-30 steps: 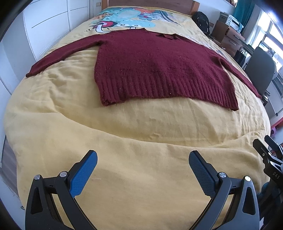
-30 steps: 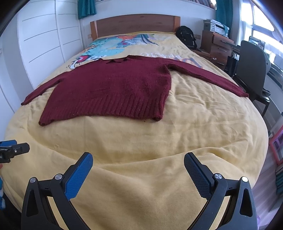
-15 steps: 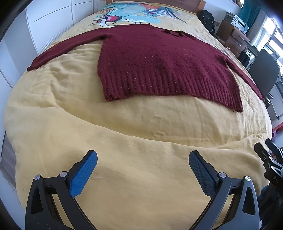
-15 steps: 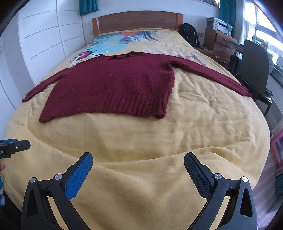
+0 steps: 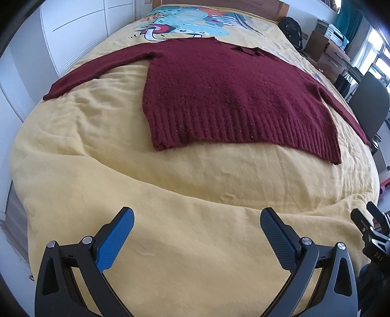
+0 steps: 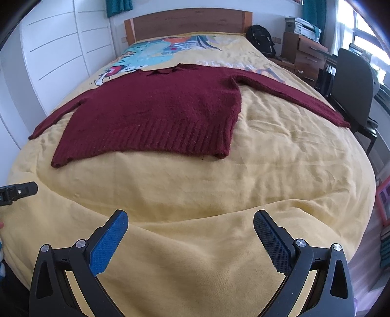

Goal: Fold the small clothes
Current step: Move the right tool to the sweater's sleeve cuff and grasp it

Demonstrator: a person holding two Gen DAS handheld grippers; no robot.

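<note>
A dark red knitted sweater (image 5: pixel 234 97) lies flat on the yellow bed cover (image 5: pixel 195 195), sleeves spread to both sides, ribbed hem toward me. It also shows in the right wrist view (image 6: pixel 160 112). My left gripper (image 5: pixel 197 219) is open and empty, over the bed's near end, well short of the hem. My right gripper (image 6: pixel 190 219) is open and empty, also short of the hem. Part of the right gripper shows at the left wrist view's right edge (image 5: pixel 370 234).
White wardrobe doors (image 6: pixel 53 48) stand along the left of the bed. A wooden headboard (image 6: pixel 187 22) is at the far end. A black backpack (image 6: pixel 262 39), a wooden drawer unit (image 6: pixel 302 53) and a dark office chair (image 6: pixel 353 83) stand on the right.
Both grippers have moved forward toward the sweater, which looks larger and nearer now. Both stay open and empty. The sweater has not moved.
</note>
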